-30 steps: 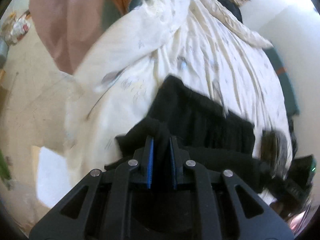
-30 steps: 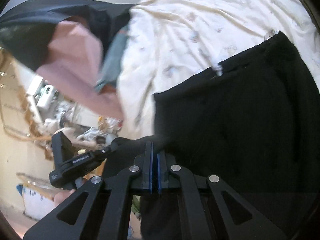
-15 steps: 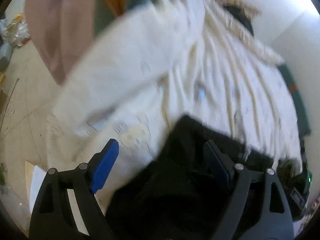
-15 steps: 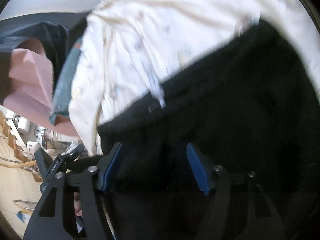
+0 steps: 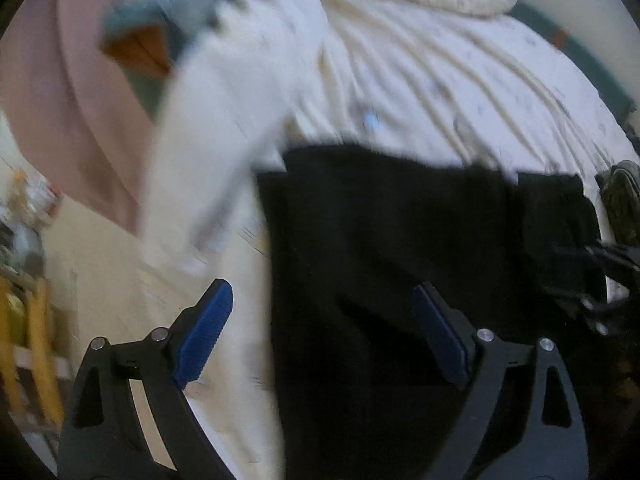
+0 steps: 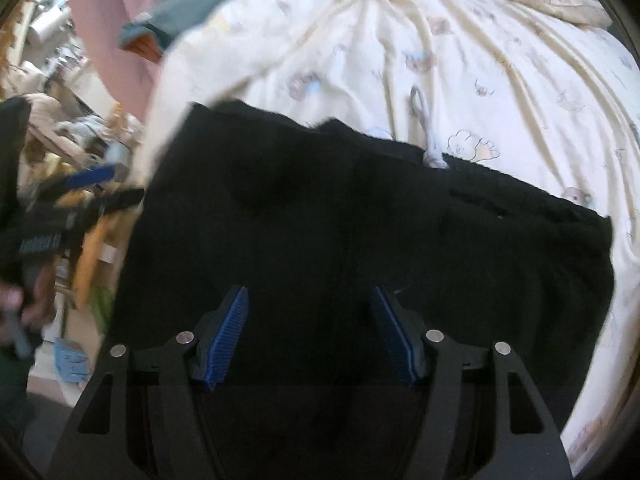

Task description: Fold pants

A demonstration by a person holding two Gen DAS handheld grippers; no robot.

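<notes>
The black pants [image 5: 400, 220] lie folded flat on a cream printed bed sheet [image 5: 440, 80], near the bed's left edge. My left gripper [image 5: 320, 288] hovers over their left side with its jaws opening; the left pad is over the sheet, the right pad over black cloth, and neither presses on anything. In the right wrist view the pants [image 6: 320, 200] fill the middle, with a pale drawstring [image 6: 424, 120] trailing onto the sheet [image 6: 480, 60]. My right gripper [image 6: 308, 290] stands open just above the cloth, gripping nothing.
Pink fabric [image 5: 60, 100] and a teal-and-orange item [image 5: 160, 12] hang off the bed's far left corner. An olive bag [image 5: 624, 200] sits at the right. Floor clutter [image 6: 60, 120] and a hand on the other gripper [image 6: 24, 308] show on the left.
Both grippers were shut on black cloth and have let it go. They dropped toward the bed, and the pants now lie flat in a wider folded shape.
</notes>
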